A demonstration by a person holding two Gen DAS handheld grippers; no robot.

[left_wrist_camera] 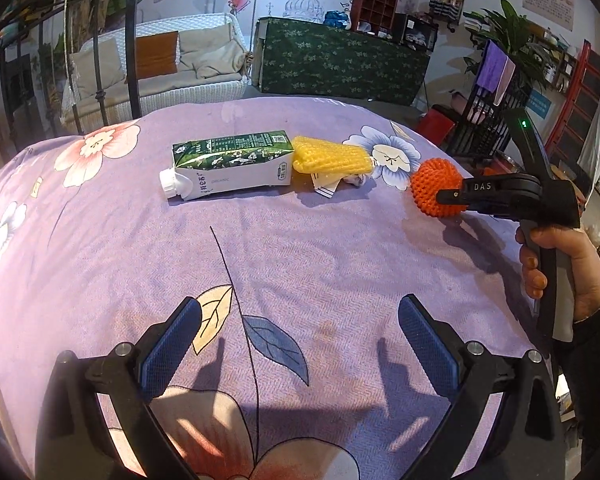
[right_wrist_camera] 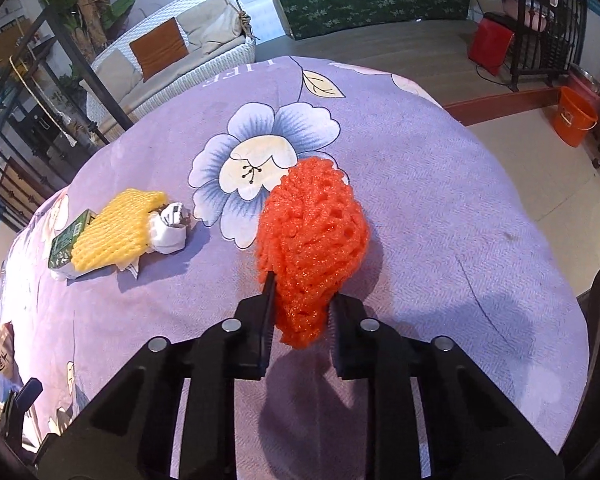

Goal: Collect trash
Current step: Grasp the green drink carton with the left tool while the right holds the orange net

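Observation:
My right gripper point(right_wrist_camera: 302, 300) is shut on an orange foam net point(right_wrist_camera: 312, 240), pinching its near end; the net bulges out beyond the fingertips. From the left wrist view the same orange net point(left_wrist_camera: 436, 188) sits at the tip of the right gripper point(left_wrist_camera: 446, 196), which a hand point(left_wrist_camera: 560, 268) holds at the table's right. A green and white milk carton point(left_wrist_camera: 228, 164) lies on its side, a yellow foam net point(left_wrist_camera: 332, 156) against its end, with crumpled white paper point(left_wrist_camera: 340, 182) beside it. My left gripper point(left_wrist_camera: 300, 340) stands open over bare cloth, nothing between its blue pads.
The table point(left_wrist_camera: 100, 240) wears a purple flowered cloth. Past its far edge are a white wicker sofa point(left_wrist_camera: 160, 68) and a green-covered counter point(left_wrist_camera: 340, 60). An orange bucket point(right_wrist_camera: 574, 116) and a red box point(right_wrist_camera: 492, 42) stand on the floor to the right.

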